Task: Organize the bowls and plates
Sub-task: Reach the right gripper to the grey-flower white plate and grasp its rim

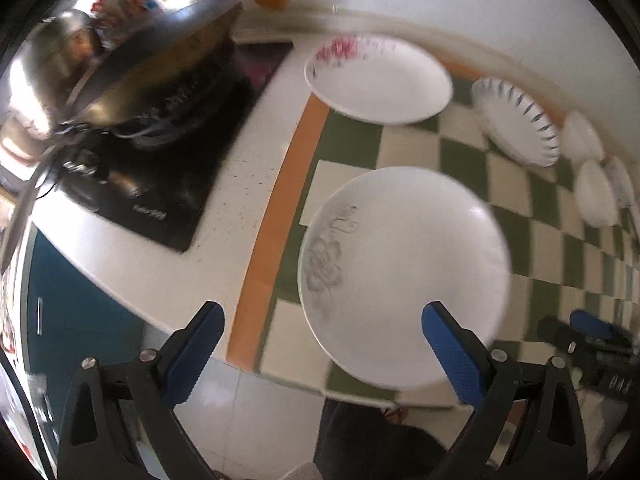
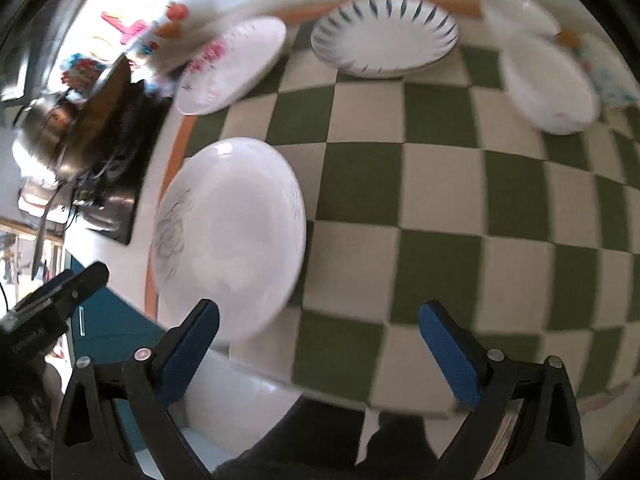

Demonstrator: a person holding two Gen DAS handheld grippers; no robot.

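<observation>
The step in hand looks like the approach to a first pick: neither tool has anything yet. The left gripper [image 1: 322,338] hangs with its blue pads spread wide and empty over the near rim of the grey-flowered plate [image 1: 404,276], which lies flat on the green-and-cream checked mat [image 1: 516,184] at its near left corner. The right gripper [image 2: 318,336] is equally wide and empty, just right of that plate. Beyond the plate sit a pink-flowered plate [image 1: 378,80] and a blue-dashed plate [image 2: 384,36]; further right of these are white bowls [image 2: 550,88]. Next, I judge, one gripper must drop to the plate's rim and pinch it. The black stove [image 1: 160,184] with its steel pan [image 1: 132,76] stands left of the plate, clear of the path.
</observation>
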